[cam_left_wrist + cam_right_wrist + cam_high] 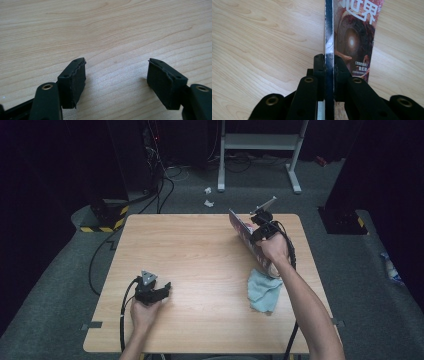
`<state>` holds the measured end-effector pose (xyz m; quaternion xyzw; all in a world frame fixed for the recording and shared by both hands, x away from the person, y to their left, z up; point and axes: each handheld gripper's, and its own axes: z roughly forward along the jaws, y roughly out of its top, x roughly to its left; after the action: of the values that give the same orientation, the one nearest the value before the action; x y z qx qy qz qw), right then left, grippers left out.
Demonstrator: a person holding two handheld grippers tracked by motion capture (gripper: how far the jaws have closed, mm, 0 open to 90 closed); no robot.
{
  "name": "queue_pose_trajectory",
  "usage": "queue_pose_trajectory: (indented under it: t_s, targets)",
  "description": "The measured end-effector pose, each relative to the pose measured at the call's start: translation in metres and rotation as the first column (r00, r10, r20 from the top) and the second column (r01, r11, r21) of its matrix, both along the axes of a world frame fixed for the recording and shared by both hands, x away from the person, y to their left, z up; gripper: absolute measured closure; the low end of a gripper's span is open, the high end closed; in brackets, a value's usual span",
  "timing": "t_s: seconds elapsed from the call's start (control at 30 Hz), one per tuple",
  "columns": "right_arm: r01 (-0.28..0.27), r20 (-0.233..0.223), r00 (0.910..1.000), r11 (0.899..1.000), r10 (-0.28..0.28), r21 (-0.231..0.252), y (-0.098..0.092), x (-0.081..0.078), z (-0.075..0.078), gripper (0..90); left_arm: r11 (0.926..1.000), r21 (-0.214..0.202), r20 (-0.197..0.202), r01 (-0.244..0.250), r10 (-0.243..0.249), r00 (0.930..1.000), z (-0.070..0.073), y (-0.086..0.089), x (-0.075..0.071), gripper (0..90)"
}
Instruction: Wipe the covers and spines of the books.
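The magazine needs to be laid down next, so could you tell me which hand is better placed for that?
Probably the right: the right claw is already shut on the magazine, held on edge above the table. The left claw rests open on bare wood.

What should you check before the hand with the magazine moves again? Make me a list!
1. Right gripper clamps the magazine by its edge: ok.
2. Magazine lifted off the table, tilted: ok.
3. Blue cloth lies just below the magazine near the right forearm; may snag: cannot tell.
4. Left gripper open, fingers apart with bare wood between: ok.
5. Left gripper rests at the table's near left, away from the magazine: ok.
6. How firm the grip is: cannot tell.
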<state>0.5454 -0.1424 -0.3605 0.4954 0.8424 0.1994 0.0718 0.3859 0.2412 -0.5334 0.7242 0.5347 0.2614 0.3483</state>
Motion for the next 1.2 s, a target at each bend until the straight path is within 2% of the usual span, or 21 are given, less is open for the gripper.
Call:
queue_pose_trajectory:
  t_s: [0.33,0.4,0.7,0.9,1.0,1.2]
  targets:
    - [-0.023,-0.014,0.9996,0.999,0.023,0.046,0.010,-0.004,-0.007,83.4,1.0000,0.000,-0.001,-0.002,0.002,1.0000,0.000,0.000,0.000,31.9]
    - [-0.030,-0.019,0.9993,0.997,0.031,0.072,0.014,-0.006,-0.009,83.4,1.0000,0.001,-0.001,-0.001,0.001,1.0000,0.000,0.000,0.000,31.9]
    - [-0.061,-0.033,0.9974,0.995,0.064,0.079,0.029,-0.009,-0.017,83.3,1.0000,-0.001,-0.002,-0.001,0.001,1.0000,0.000,0.000,0.000,31.9]
    - [-0.085,-0.060,0.9939,0.990,0.093,0.114,0.042,-0.012,-0.032,83.2,1.0000,-0.005,-0.004,0.000,0.000,1.0000,0.000,-0.001,0.000,32.6]
    - [-0.097,-0.062,0.9926,0.989,0.104,0.113,0.046,-0.013,-0.035,83.2,1.0000,-0.004,-0.005,0.001,-0.001,1.0000,0.000,-0.001,-0.001,32.5]
    - [-0.118,-0.065,0.9896,0.982,0.129,0.144,0.055,-0.016,-0.040,83.1,1.0000,-0.004,-0.004,0.001,-0.001,1.0000,0.000,-0.001,-0.001,32.6]
